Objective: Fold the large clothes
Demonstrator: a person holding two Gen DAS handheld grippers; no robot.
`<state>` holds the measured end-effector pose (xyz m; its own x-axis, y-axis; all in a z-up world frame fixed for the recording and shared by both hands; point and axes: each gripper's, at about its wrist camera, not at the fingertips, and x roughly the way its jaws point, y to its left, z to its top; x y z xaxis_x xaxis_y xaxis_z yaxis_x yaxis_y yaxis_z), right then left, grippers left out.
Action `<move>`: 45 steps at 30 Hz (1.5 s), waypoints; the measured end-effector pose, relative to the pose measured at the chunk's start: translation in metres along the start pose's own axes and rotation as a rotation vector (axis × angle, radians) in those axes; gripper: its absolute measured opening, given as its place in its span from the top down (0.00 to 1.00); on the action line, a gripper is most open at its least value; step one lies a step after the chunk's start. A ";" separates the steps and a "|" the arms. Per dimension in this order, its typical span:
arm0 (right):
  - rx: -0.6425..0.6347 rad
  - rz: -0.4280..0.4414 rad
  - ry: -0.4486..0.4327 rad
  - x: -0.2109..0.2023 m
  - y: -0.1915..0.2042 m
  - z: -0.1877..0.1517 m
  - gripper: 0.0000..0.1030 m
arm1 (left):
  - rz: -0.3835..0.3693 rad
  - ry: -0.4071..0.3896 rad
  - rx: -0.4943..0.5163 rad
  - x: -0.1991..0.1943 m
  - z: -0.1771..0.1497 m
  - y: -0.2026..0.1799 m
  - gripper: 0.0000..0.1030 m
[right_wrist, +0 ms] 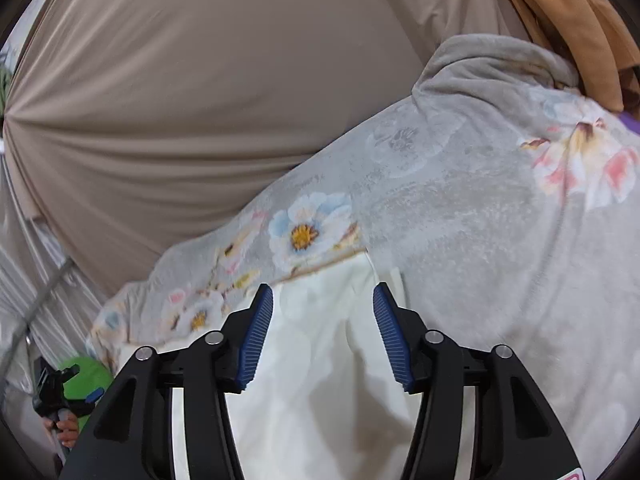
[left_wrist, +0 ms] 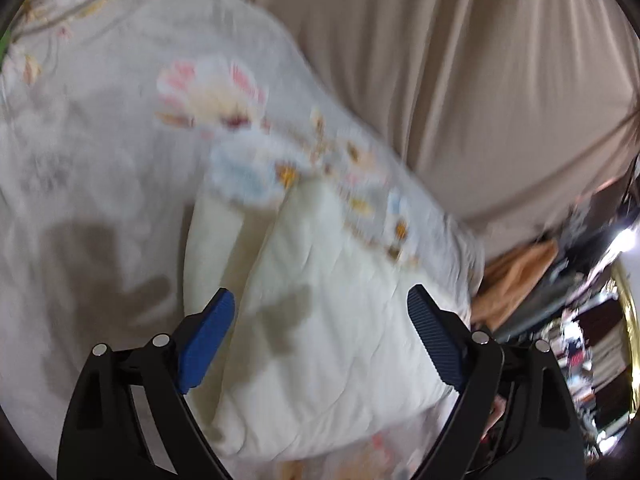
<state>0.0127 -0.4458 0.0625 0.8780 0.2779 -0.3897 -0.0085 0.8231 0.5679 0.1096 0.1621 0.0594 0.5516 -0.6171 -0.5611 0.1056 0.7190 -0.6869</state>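
One floral blanket, cream lining folded up, long edge running diagonally over taupe sheet. Left gripper, right gripper: both spread, pinching nothing.

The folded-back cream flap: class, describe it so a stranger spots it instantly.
Find the taut beige sheet, then the grey floral fleece blanket on it. The plain cream quilted underside, turned up at the blanket's edge, alone lacks flowers.
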 end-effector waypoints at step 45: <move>-0.248 -0.213 0.126 0.114 0.032 0.029 0.93 | 0.578 -0.027 0.314 0.154 0.069 -0.021 0.88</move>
<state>0.1261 -0.4024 0.0567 0.8069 0.1330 -0.5755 0.0394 0.9600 0.2771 0.2496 0.0744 0.0195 0.6118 -0.0982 -0.7849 0.0200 0.9939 -0.1088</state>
